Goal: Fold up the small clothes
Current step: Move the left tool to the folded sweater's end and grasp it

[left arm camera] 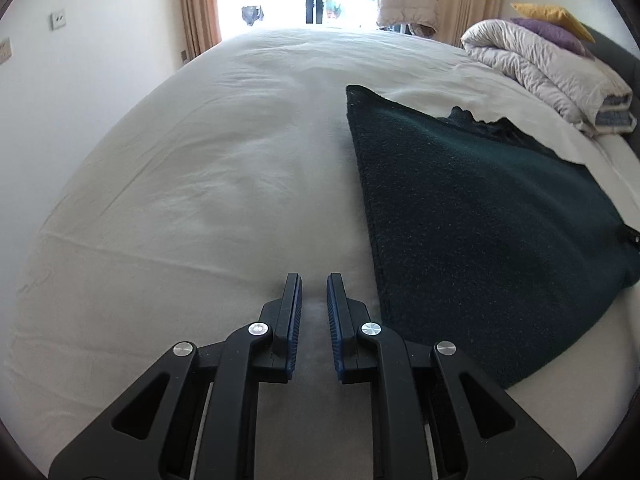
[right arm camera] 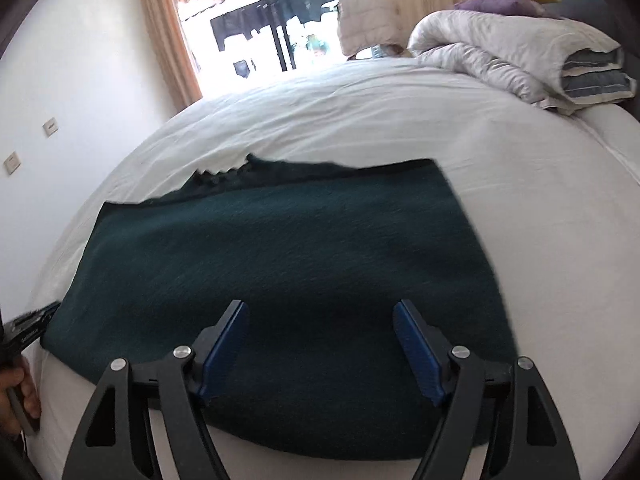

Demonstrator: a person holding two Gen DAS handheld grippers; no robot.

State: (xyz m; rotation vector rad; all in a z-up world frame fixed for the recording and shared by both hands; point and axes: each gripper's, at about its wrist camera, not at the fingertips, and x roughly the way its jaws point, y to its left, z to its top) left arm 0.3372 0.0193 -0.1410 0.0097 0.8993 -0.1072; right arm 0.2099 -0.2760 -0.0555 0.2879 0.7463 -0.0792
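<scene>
We are hovering over the dark green fleece garment (right arm camera: 280, 280) lying flat on the bed (right arm camera: 400, 120). The right gripper (right arm camera: 320, 312) is spreading its fingers above the near hem; the left gripper (left arm camera: 314, 292), fingers nearly pressed together and pinching nothing, needs opening to take its corner evenly.

1. Left hand-held gripper (left arm camera: 314, 280), bottom centre: matte black angular linkage arms with triangular cut-outs, four round silver screws, ribbed blue pads (left arm camera: 334, 320).
2. Right hand-held gripper (right arm camera: 320, 308), bottom of frame: same black arms, silver screws, blue ribbed pads (right arm camera: 416, 352).
3. A hand (right arm camera: 16, 396), lower left edge.
</scene>
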